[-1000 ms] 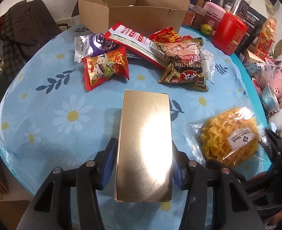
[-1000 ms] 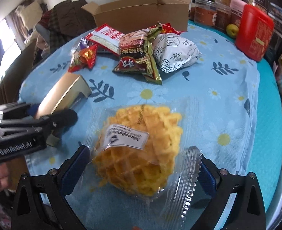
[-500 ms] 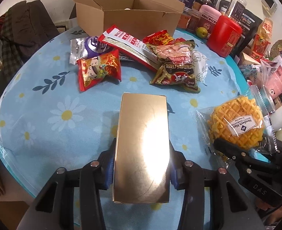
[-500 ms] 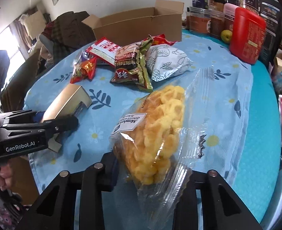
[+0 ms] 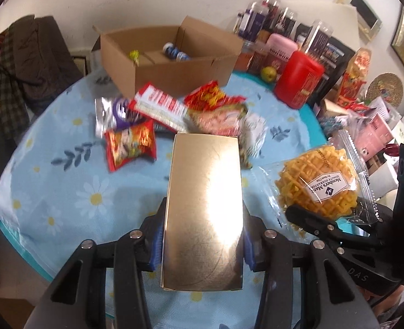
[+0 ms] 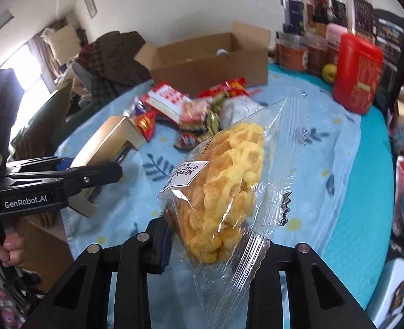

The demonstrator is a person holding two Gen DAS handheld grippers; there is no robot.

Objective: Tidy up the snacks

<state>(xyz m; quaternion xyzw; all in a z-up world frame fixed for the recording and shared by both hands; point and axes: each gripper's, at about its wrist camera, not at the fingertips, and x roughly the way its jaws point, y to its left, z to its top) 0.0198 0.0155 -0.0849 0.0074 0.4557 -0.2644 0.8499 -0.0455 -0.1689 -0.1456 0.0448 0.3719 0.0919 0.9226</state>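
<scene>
My left gripper is shut on a shiny gold box, held clear above the flowered blue tablecloth. My right gripper is shut on a clear bag of yellow waffle snack, which stands on edge between the pads, off the table. The same waffle bag shows at the right of the left wrist view, and the gold box at the left of the right wrist view. An open cardboard box with a few small items stands at the table's far side. Loose snack packets lie in front of it.
A red canister, a pink tub, jars and a green fruit crowd the back right. Bags and cartons fill the right edge. Dark clothes hang on a chair at the left. A hand holds the left gripper's handle.
Both grippers rose with their loads: the gold box and the waffle bag left the table. The right jaws closed on the bag, turning it on edge. The views tilted up toward the cardboard box.
</scene>
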